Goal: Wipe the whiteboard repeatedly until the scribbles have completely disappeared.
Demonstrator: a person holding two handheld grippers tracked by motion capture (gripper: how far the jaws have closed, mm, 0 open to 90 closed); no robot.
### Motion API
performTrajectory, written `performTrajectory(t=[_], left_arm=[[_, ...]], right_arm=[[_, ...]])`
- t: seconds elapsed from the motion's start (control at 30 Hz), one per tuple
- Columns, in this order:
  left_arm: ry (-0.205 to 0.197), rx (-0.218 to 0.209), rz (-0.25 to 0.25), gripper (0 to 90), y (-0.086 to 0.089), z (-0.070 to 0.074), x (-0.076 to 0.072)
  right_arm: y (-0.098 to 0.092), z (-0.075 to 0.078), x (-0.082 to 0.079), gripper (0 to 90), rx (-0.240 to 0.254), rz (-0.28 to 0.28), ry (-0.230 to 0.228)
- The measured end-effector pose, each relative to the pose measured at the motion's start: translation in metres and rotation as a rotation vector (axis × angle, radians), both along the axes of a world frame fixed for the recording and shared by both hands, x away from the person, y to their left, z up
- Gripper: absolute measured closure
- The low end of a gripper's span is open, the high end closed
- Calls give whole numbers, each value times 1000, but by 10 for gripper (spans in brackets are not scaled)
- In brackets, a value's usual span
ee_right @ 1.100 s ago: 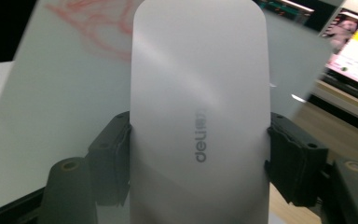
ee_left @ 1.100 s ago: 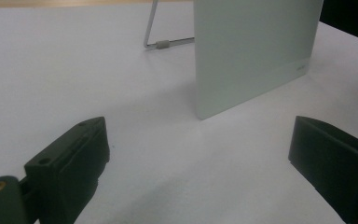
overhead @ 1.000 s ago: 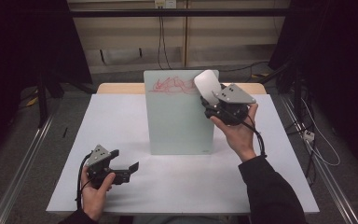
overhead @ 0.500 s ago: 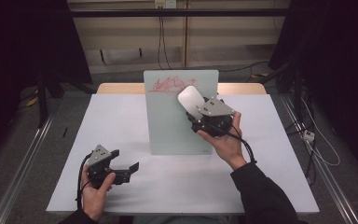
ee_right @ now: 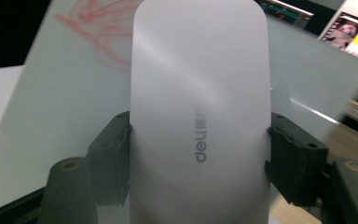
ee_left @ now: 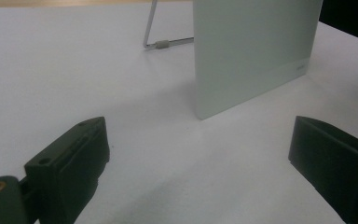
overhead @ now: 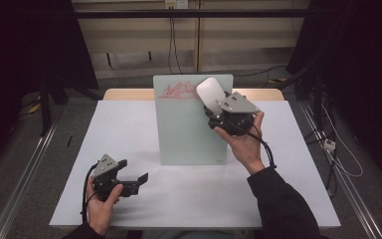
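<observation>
A pale green glass board (overhead: 189,129) stands upright at the middle of the white table (overhead: 124,124), with red scribble (overhead: 175,91) along its top left. My right gripper (overhead: 214,113) is shut on a white deli eraser (overhead: 210,93), held flat against the board's top right, just right of the scribble. The right gripper view has the eraser (ee_right: 199,107) clamped between both jaws, with the scribble (ee_right: 95,28) and board (ee_right: 56,112) behind. My left gripper (overhead: 134,170) rests low at the front left, open and holding nothing. It faces the board's lower corner (ee_left: 256,51).
A thin wire stand leg (ee_left: 161,44) props the board from behind. Bare white tabletop (ee_left: 74,70) lies between the left gripper and the board. Lit screens (ee_right: 354,37) glow beyond the table. Dark curtains and cables surround the table.
The right gripper swept the eraser left and down across the board's top, then came back slightly up and right. The left gripper has stayed still.
</observation>
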State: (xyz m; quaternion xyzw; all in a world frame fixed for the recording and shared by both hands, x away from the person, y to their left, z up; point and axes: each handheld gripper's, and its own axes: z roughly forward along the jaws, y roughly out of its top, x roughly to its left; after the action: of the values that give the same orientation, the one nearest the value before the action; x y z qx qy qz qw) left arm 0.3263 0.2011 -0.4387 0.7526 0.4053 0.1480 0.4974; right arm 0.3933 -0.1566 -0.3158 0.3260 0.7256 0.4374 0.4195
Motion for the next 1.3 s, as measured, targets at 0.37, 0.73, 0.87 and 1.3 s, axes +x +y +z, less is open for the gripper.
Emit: performTrajectory(t=[0.37, 0.73, 0.87, 1.3], left_arm=[[-1, 9, -3, 49, 0, 0, 0], [-1, -2, 0, 49, 0, 0, 0], [-2, -2, -2, 49, 0, 1, -1], [-3, -3, 0, 49, 1, 1, 0]], right_arm=[[22, -16, -5, 313, -75, 70, 40], [12, 9, 6, 313, -39, -15, -38], [26, -1, 3, 313, -60, 37, -12], [21, -5, 0, 313, -65, 44, -3]])
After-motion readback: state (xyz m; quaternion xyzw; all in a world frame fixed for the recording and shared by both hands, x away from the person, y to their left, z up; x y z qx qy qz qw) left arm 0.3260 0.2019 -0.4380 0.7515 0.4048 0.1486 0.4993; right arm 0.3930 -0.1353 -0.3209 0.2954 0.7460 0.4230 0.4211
